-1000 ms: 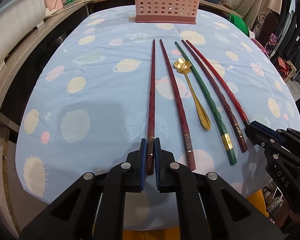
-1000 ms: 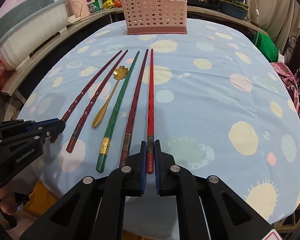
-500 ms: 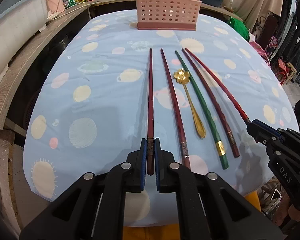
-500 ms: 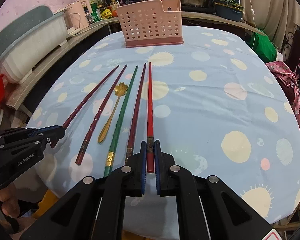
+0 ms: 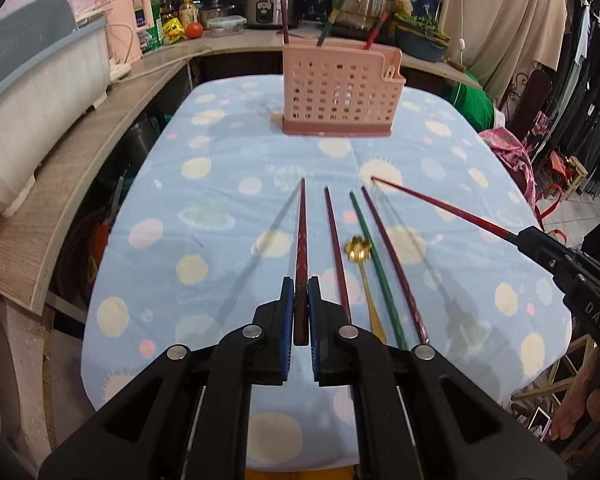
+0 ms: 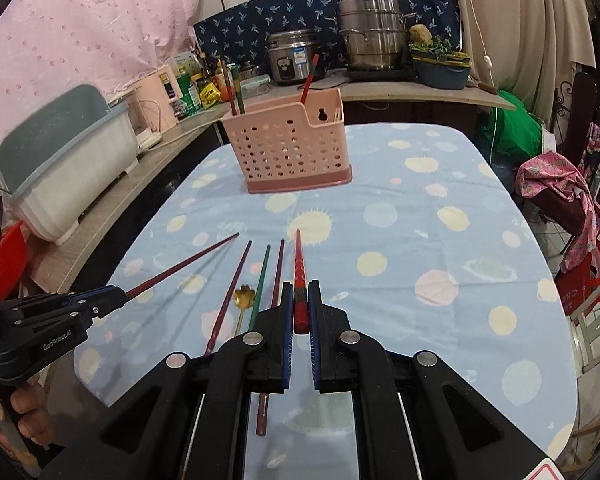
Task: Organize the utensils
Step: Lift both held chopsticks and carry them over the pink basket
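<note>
My left gripper (image 5: 300, 300) is shut on the butt of a dark red chopstick (image 5: 301, 236) and holds it lifted above the table, tip forward. My right gripper (image 6: 300, 300) is shut on a bright red chopstick (image 6: 299, 264), also lifted; it shows in the left wrist view (image 5: 440, 210). On the blue cloth lie a maroon chopstick (image 5: 335, 248), a gold spoon (image 5: 358, 250), a green chopstick (image 5: 374, 260) and another maroon chopstick (image 5: 392, 256). The pink perforated basket (image 5: 340, 92) stands at the far end with three chopsticks upright in it.
A wooden counter (image 5: 79, 152) runs along the left with a white-and-grey bin (image 5: 31, 92). Pots and a rice cooker (image 6: 295, 56) stand behind the basket. Clothes and a chair (image 6: 560, 192) are off the right edge.
Both grippers have lifted their chopsticks off the cloth and tilted up, so the basket and back counter come into view. The other utensils have not moved.
</note>
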A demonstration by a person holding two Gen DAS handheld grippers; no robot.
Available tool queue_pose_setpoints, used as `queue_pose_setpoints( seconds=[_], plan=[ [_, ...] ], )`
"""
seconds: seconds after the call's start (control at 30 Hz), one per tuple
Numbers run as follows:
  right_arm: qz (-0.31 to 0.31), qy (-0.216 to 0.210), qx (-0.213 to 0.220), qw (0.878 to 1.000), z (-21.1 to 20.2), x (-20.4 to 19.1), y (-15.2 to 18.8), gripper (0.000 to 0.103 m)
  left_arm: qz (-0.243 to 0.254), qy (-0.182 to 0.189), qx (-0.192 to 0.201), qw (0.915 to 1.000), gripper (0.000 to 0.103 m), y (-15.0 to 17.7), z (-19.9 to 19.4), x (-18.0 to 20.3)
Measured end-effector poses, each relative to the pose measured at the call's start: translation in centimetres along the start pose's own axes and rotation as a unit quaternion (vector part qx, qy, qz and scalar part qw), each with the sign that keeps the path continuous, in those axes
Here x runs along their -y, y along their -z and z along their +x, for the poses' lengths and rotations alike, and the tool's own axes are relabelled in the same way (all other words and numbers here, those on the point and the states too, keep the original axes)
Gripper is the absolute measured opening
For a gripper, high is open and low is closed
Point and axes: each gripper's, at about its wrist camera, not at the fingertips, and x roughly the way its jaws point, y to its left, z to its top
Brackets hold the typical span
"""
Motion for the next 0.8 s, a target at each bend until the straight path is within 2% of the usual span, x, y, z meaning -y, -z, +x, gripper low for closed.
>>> queue_pose_setpoints(
  seconds=[0.3,0.8],
  plan=[
    [0.004,-0.007,0.058,0.998,-0.5,0.9,-5.6,0.007,-0.003,-0.008,0.044,0.9990,0.007,-5.6,-1.8,-0.4],
    [-0.008,-0.022,0.105,0.994,1.5,0.5,-13.6,0.007,-0.015,-0.018,0.114,0.9932,0.007,-15.5,-2.7,-1.5]
  ],
)
